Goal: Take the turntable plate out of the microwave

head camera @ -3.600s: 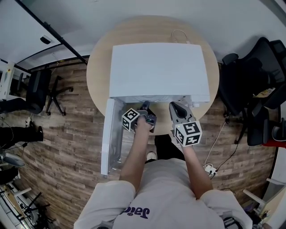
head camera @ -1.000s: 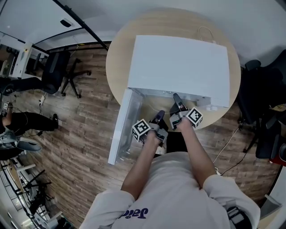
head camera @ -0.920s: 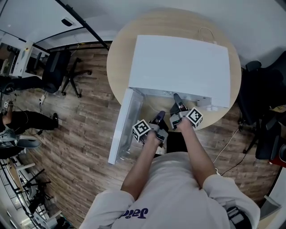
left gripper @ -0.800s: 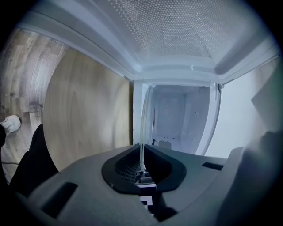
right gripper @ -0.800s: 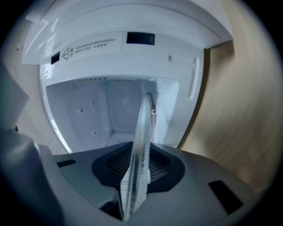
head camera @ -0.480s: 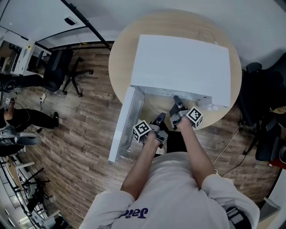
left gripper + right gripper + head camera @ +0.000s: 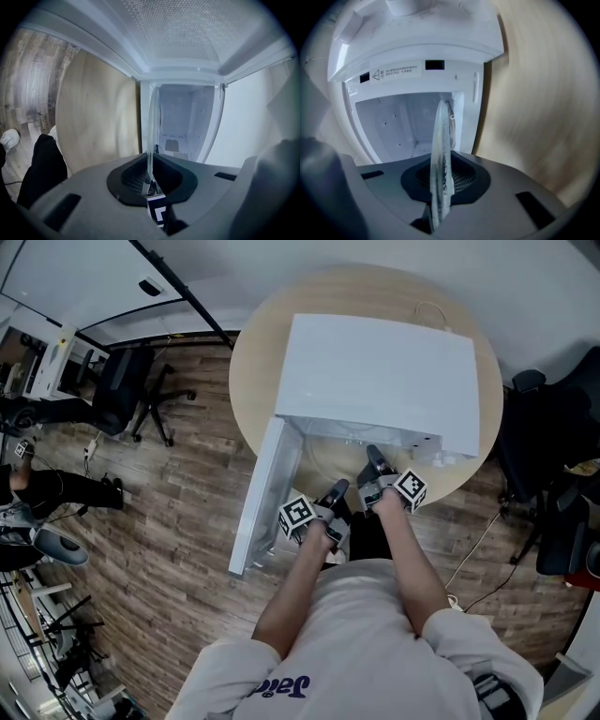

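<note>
A white microwave [image 7: 380, 371] stands on a round wooden table [image 7: 253, 371], its door [image 7: 265, 493] swung open to the left. The clear glass turntable plate [image 7: 151, 131] stands edge-on between the jaws in the left gripper view, in front of the white cavity [image 7: 180, 126]. My left gripper [image 7: 151, 174] is shut on its rim. In the right gripper view the plate [image 7: 440, 140] also runs edge-on between the jaws. My right gripper [image 7: 439, 192] has just been closing and is shut on the plate. From above, both the left gripper [image 7: 336, 489] and the right gripper [image 7: 372, 456] sit just outside the opening.
The open door juts past the table's edge toward me on the left. A white cable [image 7: 431, 310] lies behind the microwave. Office chairs [image 7: 127, 390] [image 7: 553, 427] stand on the wooden floor at both sides. A person's legs [image 7: 52, 488] show at the far left.
Both grippers have drawn slightly back from the microwave's opening toward my body. The door and microwave have stayed where they were.
</note>
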{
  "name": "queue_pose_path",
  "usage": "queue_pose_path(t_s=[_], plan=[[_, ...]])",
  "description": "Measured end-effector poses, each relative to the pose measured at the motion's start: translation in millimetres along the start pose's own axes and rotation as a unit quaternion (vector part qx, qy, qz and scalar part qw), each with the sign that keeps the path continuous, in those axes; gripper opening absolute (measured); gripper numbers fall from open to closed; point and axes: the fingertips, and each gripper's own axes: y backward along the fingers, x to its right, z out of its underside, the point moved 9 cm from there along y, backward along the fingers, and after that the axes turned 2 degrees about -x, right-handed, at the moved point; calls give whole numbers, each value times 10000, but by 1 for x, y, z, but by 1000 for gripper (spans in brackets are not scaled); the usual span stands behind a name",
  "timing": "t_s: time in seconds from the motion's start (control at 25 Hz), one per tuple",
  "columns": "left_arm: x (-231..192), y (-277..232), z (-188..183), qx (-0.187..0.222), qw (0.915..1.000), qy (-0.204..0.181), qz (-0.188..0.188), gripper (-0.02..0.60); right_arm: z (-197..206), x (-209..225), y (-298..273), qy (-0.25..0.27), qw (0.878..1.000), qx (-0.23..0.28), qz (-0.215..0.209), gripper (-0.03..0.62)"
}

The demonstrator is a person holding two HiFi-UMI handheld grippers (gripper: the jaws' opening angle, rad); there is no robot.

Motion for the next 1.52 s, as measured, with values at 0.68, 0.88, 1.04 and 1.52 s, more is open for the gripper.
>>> queue_pose_path(t_s=[0.68,0.88,1.04,1.52], plan=[[10,15,2,-50,9958,-370,836,198,27,-22,47,84,9998,-48,-183,32],[20,15,-5,130,9947,-413,927,201,40,-30,72,151,9996,-98,-222,32],[25,17,-1,80,9926,-478,1116,201,44,-35,93,135,9994,33,-326,32],[59,49,39,96,9920,-739,1017,35,67,-70,143,260,9993,132,-250,32]])
